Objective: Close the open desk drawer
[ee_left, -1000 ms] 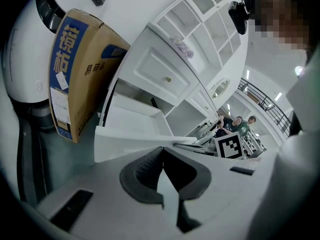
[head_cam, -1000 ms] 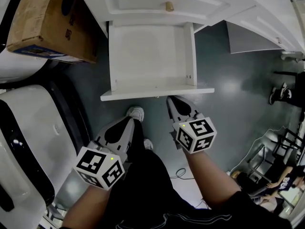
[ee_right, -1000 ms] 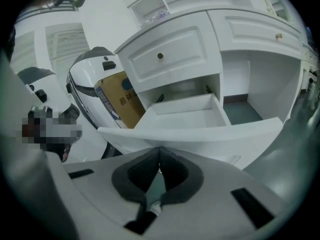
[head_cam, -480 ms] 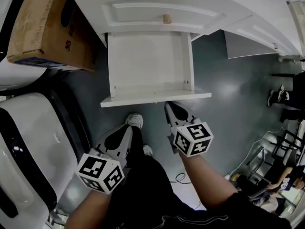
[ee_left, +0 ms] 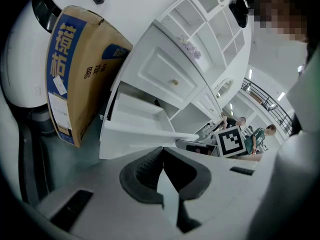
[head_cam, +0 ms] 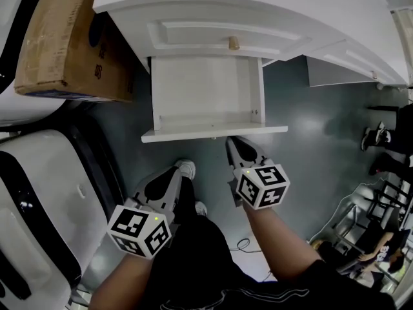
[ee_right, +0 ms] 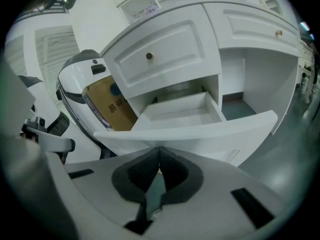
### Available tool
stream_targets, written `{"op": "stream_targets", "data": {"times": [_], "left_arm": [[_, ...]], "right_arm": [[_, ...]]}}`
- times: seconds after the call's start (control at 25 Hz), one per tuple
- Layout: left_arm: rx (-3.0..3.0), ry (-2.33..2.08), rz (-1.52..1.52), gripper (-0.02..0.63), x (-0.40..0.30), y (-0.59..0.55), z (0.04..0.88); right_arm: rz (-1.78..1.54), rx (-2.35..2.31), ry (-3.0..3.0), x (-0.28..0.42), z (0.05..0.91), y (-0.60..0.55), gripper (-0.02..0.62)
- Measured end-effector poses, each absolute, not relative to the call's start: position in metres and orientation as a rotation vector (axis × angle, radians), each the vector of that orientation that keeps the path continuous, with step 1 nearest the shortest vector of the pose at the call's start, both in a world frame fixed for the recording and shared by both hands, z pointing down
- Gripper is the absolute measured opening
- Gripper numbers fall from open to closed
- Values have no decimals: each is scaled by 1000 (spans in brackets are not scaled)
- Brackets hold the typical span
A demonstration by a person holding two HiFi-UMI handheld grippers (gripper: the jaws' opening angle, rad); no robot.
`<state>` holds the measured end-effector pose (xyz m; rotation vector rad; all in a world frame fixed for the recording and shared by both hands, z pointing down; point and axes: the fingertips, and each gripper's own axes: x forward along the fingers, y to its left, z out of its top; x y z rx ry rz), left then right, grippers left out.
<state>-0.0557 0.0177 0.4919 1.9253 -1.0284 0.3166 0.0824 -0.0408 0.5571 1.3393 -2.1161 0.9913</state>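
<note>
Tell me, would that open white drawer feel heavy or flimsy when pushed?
Probably light: the drawer looks empty. Likely stiff, its walls being painted board. It should slide rather than tip, since the desk holds it on both sides.

My left tongs (head_cam: pixel 173 173) and right tongs (head_cam: pixel 236 142) are pale grey shells with dark ribbed pads (ee_left: pixel 145 171). Each carries a white marker cube (head_cam: pixel 141 230), black squares, tiny green light. Black clothes (head_cam: pixel 213 263), white trainers (head_cam: pixel 186 168).

Dim, even light; floor glare; strong fisheye warping at edges
</note>
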Motion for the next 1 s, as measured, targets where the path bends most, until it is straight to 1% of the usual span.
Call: {"op": "stream_targets", "data": {"times": [1.0], "left_arm": [[1939,-1023,379,5,-78,-53,490]], "right_arm": [[960,1434,-2110,76,556,-148,6]]}}
